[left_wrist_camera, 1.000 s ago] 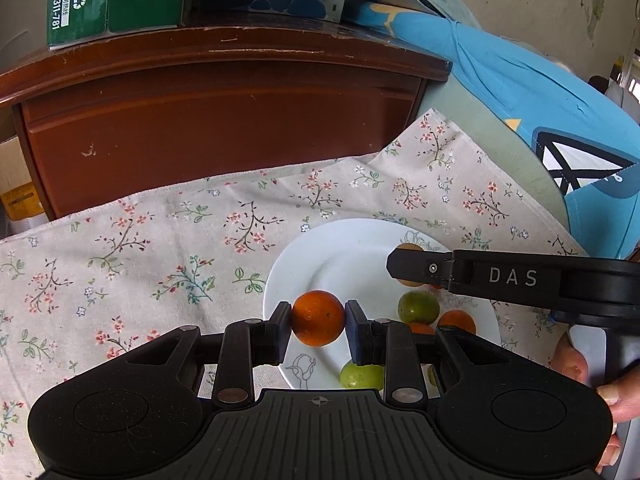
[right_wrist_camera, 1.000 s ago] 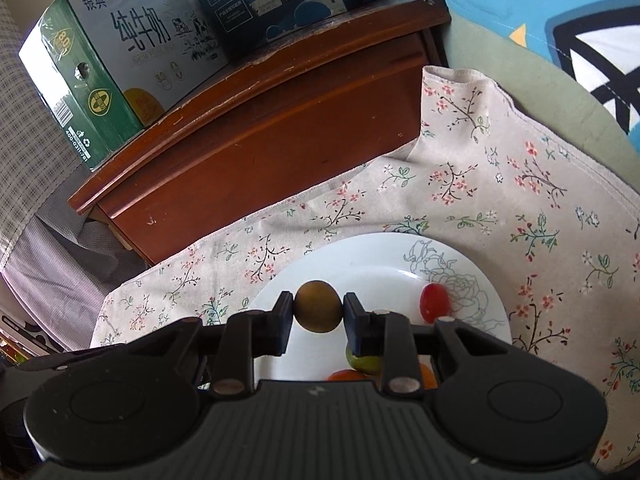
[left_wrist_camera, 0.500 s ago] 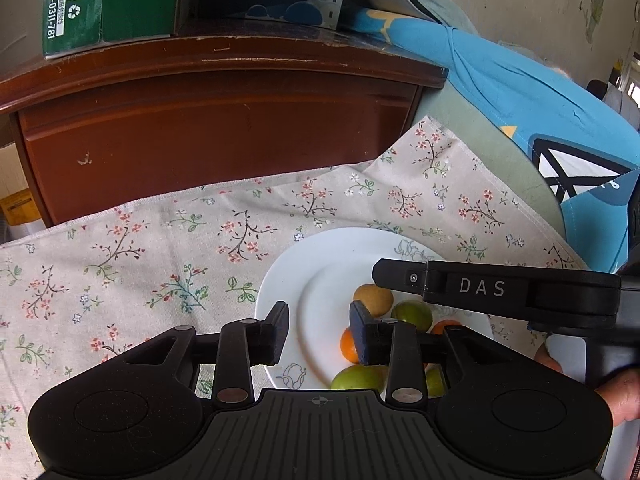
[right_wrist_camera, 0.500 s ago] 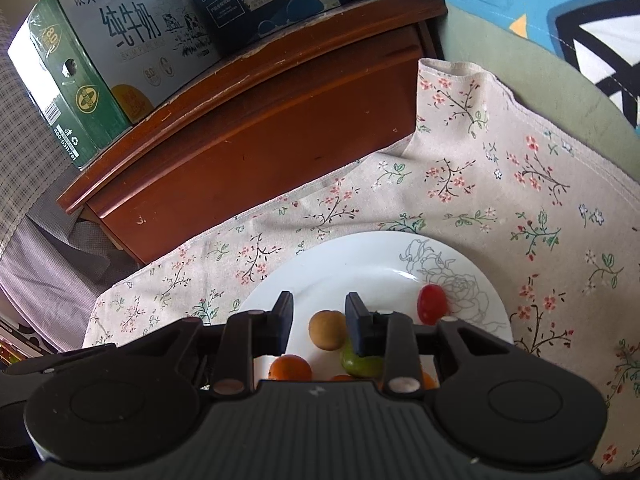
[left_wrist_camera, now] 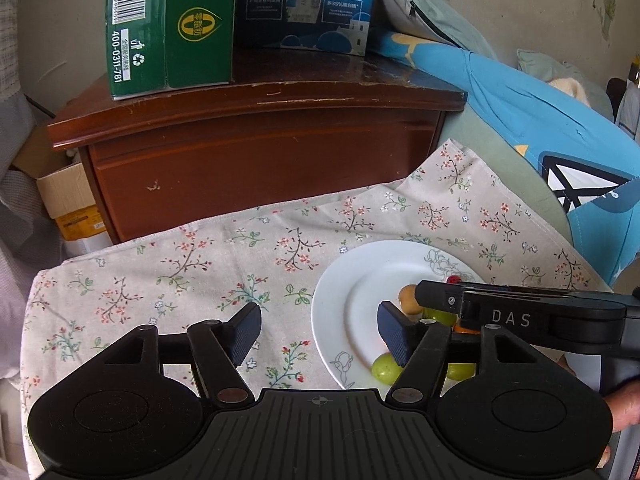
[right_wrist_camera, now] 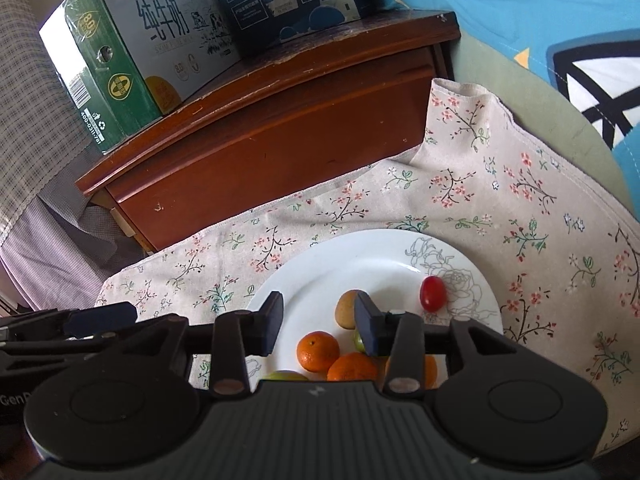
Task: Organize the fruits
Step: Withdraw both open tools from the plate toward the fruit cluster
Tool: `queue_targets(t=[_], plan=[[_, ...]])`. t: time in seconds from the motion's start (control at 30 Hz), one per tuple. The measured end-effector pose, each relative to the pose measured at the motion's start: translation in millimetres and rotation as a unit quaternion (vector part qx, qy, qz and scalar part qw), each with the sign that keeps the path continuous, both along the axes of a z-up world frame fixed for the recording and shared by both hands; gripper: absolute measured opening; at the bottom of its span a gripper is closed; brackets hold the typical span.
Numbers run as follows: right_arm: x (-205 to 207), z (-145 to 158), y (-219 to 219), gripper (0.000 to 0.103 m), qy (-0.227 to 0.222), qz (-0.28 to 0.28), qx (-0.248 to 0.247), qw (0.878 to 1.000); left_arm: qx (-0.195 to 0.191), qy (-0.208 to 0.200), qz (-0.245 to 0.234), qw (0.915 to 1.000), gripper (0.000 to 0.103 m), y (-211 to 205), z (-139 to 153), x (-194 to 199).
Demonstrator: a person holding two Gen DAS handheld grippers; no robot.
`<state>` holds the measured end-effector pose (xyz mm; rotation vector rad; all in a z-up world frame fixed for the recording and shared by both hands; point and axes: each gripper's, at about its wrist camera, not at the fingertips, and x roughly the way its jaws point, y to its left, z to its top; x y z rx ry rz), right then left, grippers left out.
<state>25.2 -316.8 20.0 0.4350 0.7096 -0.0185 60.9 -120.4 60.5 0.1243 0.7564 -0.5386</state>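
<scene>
White and round, the china plate [right_wrist_camera: 372, 256] with a grey rose outline sits on a beige cloth [left_wrist_camera: 208, 264] printed with small flowers, in front of a dark red-brown wooden cabinet [left_wrist_camera: 256, 148] that carries a green milk carton box [right_wrist_camera: 116, 68] and a dark blue box [left_wrist_camera: 308, 4]. On the plate lie a small red tomato [right_wrist_camera: 433, 299], a tan oval fruit [right_wrist_camera: 347, 309], two orange mandarins [right_wrist_camera: 318, 351] and some green fruit [left_wrist_camera: 386, 367], all gathered at its near side. The left gripper [left_wrist_camera: 320, 334] has just been opening and its jaws stand wide, empty, above the cloth and the plate's left edge. The right gripper [right_wrist_camera: 318, 322] has just been opening too; its jaws stand narrowly apart, nothing pressed between them, above the mandarins and beside the tan fruit.
</scene>
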Motion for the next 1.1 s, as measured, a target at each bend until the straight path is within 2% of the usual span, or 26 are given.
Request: queue_targets(t=[0.27,0.6,0.83,1.1], plan=[[-19,4,13,0.046,0.001,0.008,-0.01,1.0,0.017,-0.002,0.022,0.9996,0.069,26,8,-10],[-49,6,29,0.052,0.004,0.015,0.008,1.0,0.026,0.003,0.056,0.9981,0.07,62,14,-19],[-64,5,43,0.053,0.007,0.031,0.011,0.999,0.031,0.013,0.067,0.9972,0.07,82,9,-23],[-78,-2,59,0.054,0.019,0.053,0.022,0.998,0.046,0.029,0.059,0.9968,0.07,94,-10,-29]])
